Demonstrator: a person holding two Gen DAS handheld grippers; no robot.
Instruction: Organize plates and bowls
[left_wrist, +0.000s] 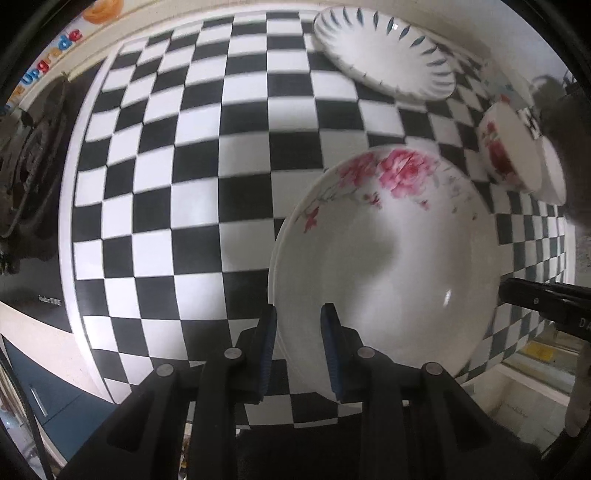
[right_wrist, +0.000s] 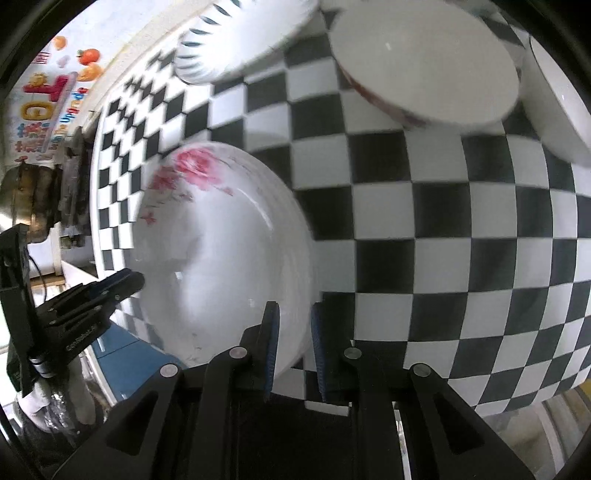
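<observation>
Black-and-white checkered cloth covers the worktop (left_wrist: 207, 155), and on and over it I count four pieces of crockery. One is a white glazed plate with pink flowers painted along its far rim (left_wrist: 388, 258); both claws have hold of it at once. The left claw (left_wrist: 299, 350) pinches the plate's near-left edge between its blue-padded fingers (left_wrist: 267, 354), jaws narrow, one pad under the rim and one over it. The right claw (right_wrist: 293, 350) grips the opposite edge in the same way, its jaws also narrow and closed on the rim. From the right wrist view the plate's edge looks layered, as if more than one plate is stacked there, but the blur keeps me from counting them. Whether the plate is clear of the cloth or resting on it I cannot tell.

Farther back lies one white plate with dark blue-grey leaf strokes around its rim (left_wrist: 384, 55), flat on the checkered cloth and well apart from the flowered one. To the right sit two bowls, just beside each other: a white ceramic bowl with red roses on its outside (left_wrist: 506, 151), and a plain white bowl (right_wrist: 554, 99) beyond it.

At the far left edge a colourful sticker with orange fruit and lettering (right_wrist: 48, 92) decorates the wall.
</observation>
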